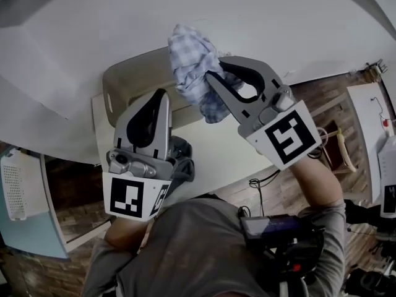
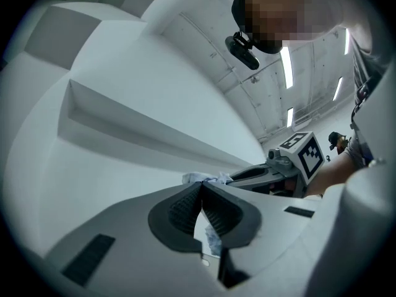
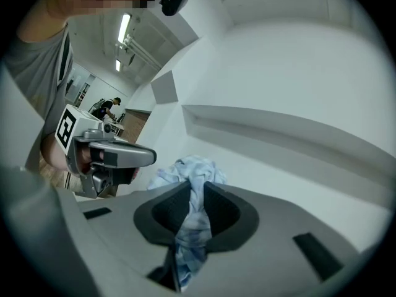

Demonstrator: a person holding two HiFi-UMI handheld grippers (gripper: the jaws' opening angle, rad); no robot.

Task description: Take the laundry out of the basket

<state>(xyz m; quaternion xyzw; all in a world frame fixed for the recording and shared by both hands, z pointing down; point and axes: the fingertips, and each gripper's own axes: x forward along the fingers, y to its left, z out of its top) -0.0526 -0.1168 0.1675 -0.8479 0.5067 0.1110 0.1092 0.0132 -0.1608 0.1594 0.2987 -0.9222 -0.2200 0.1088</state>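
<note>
Lit evenly, cool and fairly bright, from ceiling strip lamps (image 2: 286,67) overhead. Blooms mildly at those lamps in both gripper views. Casts only soft shadows, deepest along the underside of the wall ledge (image 2: 124,122). Bends straight lines hard toward the edges and blackens the corners in both gripper views. Falls off to dim over the floor (image 1: 74,221) in the head view. Stays sharp at mid-range, slightly soft up close.

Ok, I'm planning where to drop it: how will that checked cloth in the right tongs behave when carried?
Probably floppy: the checked cloth crumples and droops either side of the right tongs. Likely light: one pinch holds it. Might slip; only a fold is clamped.
</note>
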